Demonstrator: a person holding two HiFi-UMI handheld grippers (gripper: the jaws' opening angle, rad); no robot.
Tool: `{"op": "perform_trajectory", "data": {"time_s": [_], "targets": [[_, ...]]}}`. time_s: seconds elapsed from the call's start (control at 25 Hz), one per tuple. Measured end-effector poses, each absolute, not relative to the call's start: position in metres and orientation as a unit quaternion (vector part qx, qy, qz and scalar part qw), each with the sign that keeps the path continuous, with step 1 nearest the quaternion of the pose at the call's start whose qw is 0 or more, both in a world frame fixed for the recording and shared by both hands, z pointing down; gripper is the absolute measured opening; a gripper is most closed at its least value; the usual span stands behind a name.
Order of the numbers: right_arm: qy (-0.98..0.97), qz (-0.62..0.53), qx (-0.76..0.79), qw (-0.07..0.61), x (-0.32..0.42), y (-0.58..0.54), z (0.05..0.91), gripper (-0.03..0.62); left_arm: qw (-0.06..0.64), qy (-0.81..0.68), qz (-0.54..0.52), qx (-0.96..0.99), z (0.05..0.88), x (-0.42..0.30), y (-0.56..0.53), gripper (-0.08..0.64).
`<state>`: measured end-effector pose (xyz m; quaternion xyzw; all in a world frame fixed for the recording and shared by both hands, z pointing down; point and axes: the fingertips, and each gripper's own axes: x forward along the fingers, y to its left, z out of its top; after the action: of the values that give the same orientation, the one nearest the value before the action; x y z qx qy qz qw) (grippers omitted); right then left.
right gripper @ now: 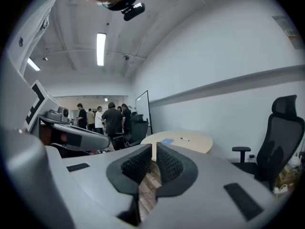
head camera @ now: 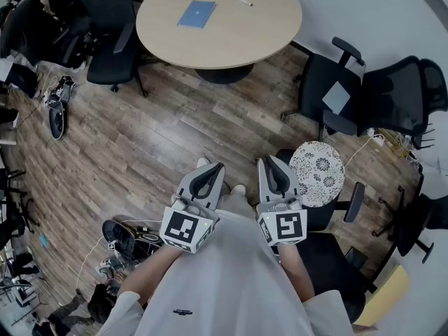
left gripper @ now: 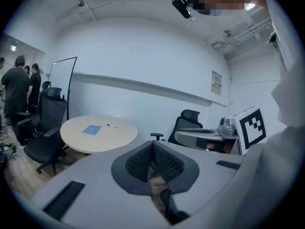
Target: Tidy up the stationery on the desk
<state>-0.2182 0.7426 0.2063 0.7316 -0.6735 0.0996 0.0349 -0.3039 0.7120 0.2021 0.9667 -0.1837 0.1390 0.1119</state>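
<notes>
A round wooden table (head camera: 231, 40) stands far ahead across the floor. On it lie a blue notebook (head camera: 197, 14) and a pen (head camera: 241, 1); both also show small in the left gripper view, the notebook (left gripper: 91, 130) and the pen (left gripper: 112, 126). My left gripper (head camera: 220, 166) and right gripper (head camera: 268, 160) hang side by side close to my body, well short of the table. Each one's jaws are shut with nothing between them, as seen on the left gripper (left gripper: 153, 145) and the right gripper (right gripper: 154, 148).
Black office chairs (head camera: 112, 47) stand left of the table and more chairs (head camera: 392, 96) at the right. A round patterned seat (head camera: 317, 173) is just right of me. Cables and gear (head camera: 129, 240) lie on the wood floor at my left. People (right gripper: 112, 118) stand in the background.
</notes>
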Motion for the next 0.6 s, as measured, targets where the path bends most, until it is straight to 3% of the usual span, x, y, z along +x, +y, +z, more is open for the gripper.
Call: {"op": "perform_trajectory", "data": {"time_s": [0.2, 0.4, 0.6], "targets": [[-0.669, 0.111, 0.733, 0.046, -0.219, 0.772, 0.211, 0.054, 0.127, -0.202, 0.139, 0.961, 0.206, -0.306, 0.738, 0.018], [-0.680, 0.135, 0.721, -0.013, -0.213, 0.784, 0.212, 0.054, 0.143, -0.211, 0.147, 0.956, 0.221, -0.300, 0.752, 0.018], [-0.674, 0.143, 0.725, 0.022, -0.205, 0.793, 0.226, 0.054, 0.149, -0.229, 0.150, 0.950, 0.220, -0.298, 0.753, 0.018]]}}
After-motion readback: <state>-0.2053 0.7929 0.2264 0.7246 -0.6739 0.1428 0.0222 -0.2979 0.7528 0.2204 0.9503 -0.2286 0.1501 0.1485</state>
